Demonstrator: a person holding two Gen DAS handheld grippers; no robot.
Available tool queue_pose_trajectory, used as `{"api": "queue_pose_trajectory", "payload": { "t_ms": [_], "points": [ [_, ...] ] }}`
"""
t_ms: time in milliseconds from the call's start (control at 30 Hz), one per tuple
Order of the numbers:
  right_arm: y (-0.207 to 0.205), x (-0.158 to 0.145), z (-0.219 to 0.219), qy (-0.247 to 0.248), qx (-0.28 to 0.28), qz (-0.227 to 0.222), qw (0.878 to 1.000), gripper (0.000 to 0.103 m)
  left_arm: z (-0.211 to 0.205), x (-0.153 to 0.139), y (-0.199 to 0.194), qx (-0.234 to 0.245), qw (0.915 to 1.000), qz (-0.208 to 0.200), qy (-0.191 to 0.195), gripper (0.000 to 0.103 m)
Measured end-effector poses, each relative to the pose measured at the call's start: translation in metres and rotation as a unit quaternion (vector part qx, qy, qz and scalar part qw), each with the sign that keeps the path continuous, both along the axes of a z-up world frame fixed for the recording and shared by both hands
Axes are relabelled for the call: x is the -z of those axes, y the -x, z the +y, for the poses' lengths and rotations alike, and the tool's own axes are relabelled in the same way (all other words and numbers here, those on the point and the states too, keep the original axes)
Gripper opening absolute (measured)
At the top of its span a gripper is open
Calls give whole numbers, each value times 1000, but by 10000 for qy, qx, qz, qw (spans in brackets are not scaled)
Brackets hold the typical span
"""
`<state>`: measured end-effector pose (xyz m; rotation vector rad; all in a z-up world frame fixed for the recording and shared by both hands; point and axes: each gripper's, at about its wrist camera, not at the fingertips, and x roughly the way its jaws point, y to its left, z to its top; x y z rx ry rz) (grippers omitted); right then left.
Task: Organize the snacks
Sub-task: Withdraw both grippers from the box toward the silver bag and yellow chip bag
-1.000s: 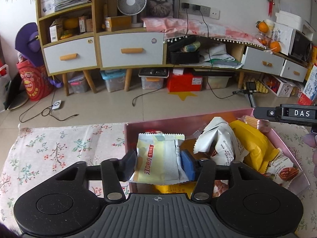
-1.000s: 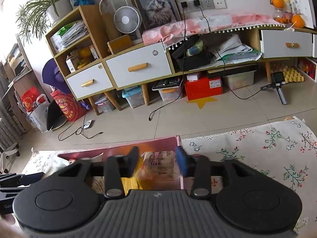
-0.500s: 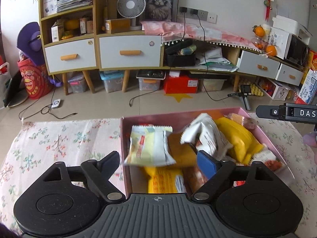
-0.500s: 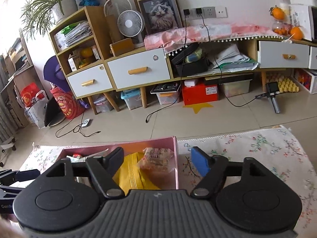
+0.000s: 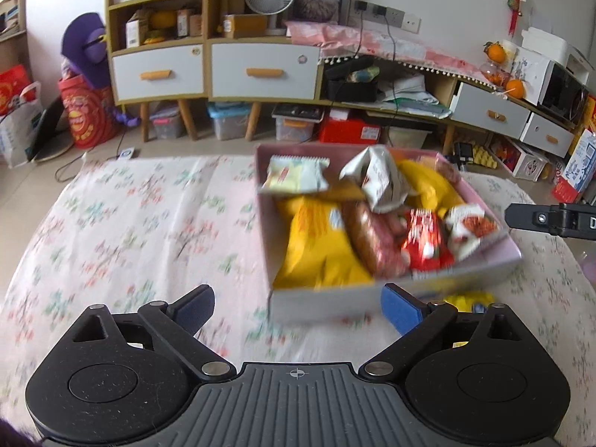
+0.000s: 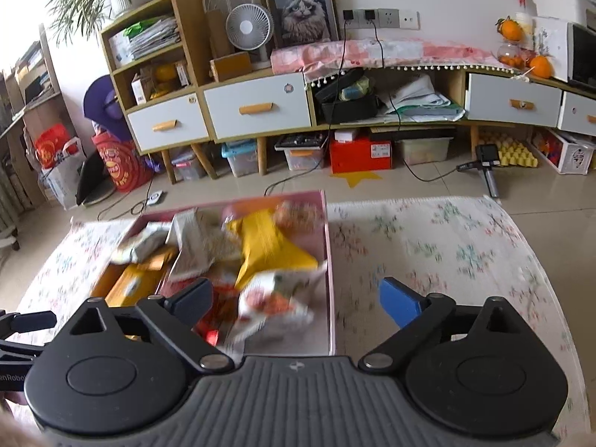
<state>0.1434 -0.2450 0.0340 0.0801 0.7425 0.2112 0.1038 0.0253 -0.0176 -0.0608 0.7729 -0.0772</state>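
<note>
A pink box (image 5: 320, 300) full of snack packets stands on the floral cloth; it also shows in the right wrist view (image 6: 330, 260). Inside lie a pale yellow-white packet (image 5: 296, 178), a white bag (image 5: 380, 182), yellow bags (image 5: 316, 242), a sausage pack (image 5: 376, 242), a red packet (image 5: 422, 238) and a nut packet (image 5: 471, 229). A small yellow packet (image 5: 467, 300) lies on the cloth by the box's near right corner. My left gripper (image 5: 298, 309) is open and empty, in front of the box. My right gripper (image 6: 296, 300) is open and empty, above the box's near right side.
The table carries a floral cloth (image 5: 130, 223) with bare room left of the box and right of it (image 6: 447, 246). The other gripper's tip (image 5: 551, 219) shows at the right edge. Cabinets, storage bins and cables stand on the floor beyond the table.
Both grippers opened, letting their packets drop into the box, then drew back and up. The view of the box is now wider.
</note>
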Motion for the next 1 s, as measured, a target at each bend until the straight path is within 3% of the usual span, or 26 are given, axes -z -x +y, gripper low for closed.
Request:
{"api": "queue_pose_trajectory", "payload": {
  "t_ms": [233, 400, 600, 767, 1000],
  "points": [
    [24, 3, 9, 248, 7, 156, 9996, 100, 7, -3, 27, -113, 9997, 113, -185, 98],
    [40, 4, 19, 479, -41, 146, 9987, 103, 14, -3, 44, -119, 9998, 114, -113, 101],
    [57, 19, 22, 542, -126, 147, 9983, 103, 25, 16, 61, -4, 9996, 102, 251, 102],
    [66, 31, 28, 817, -293, 122, 9962, 103, 36, 34, 68, 7, 9997, 168, 169, 102],
    [76, 48, 34, 843, -570, 240, 9945, 103, 43, 49, 77, 197, 9997, 84, 107, 102]
  ]
}}
